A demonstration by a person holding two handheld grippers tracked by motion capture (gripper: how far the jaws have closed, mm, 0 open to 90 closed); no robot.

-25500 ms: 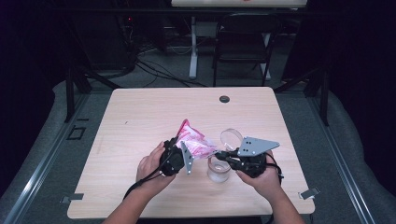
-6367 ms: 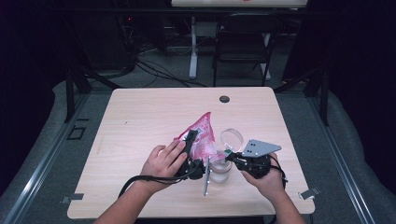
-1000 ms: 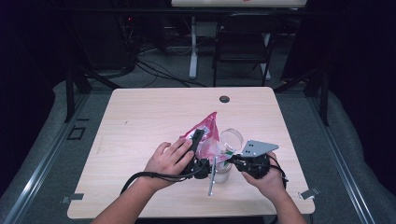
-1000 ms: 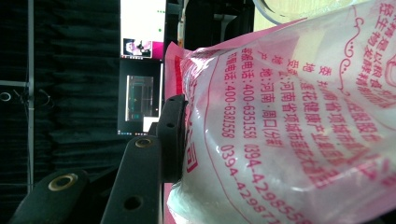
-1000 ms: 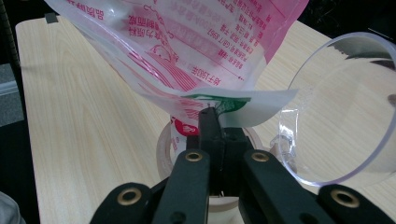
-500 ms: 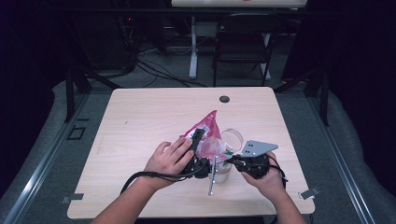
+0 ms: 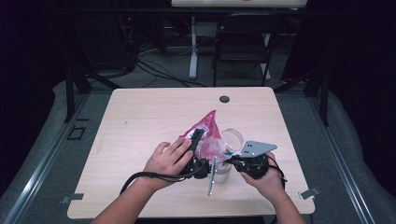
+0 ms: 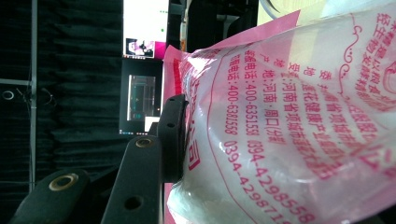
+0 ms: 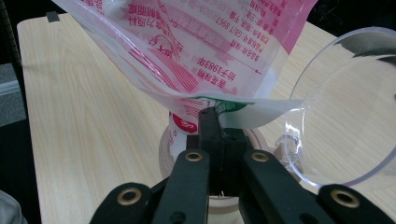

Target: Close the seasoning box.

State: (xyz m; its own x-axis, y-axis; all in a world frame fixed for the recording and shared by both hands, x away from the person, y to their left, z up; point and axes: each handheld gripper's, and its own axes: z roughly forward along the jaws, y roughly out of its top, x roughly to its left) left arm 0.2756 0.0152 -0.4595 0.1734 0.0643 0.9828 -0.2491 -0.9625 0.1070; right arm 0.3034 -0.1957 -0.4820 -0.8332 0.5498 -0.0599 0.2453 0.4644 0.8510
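The pink bag (image 7: pixel 205 135) is tipped over the clear jar (image 7: pixel 223 169) on the surface (image 7: pixel 140 121), left gripper (image 8: pixel 173 135) jaws clamping its body, right gripper (image 9: pixel 215 122) jaws pinching its open lower edge, so pouring looks underway, with the lid (image 7: pixel 232 138) left to fit.

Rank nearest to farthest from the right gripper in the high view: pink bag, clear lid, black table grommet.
1. pink bag: its corner sits in the right gripper, just left of it.
2. clear lid: just beyond the gripper.
3. black table grommet: near the far edge.
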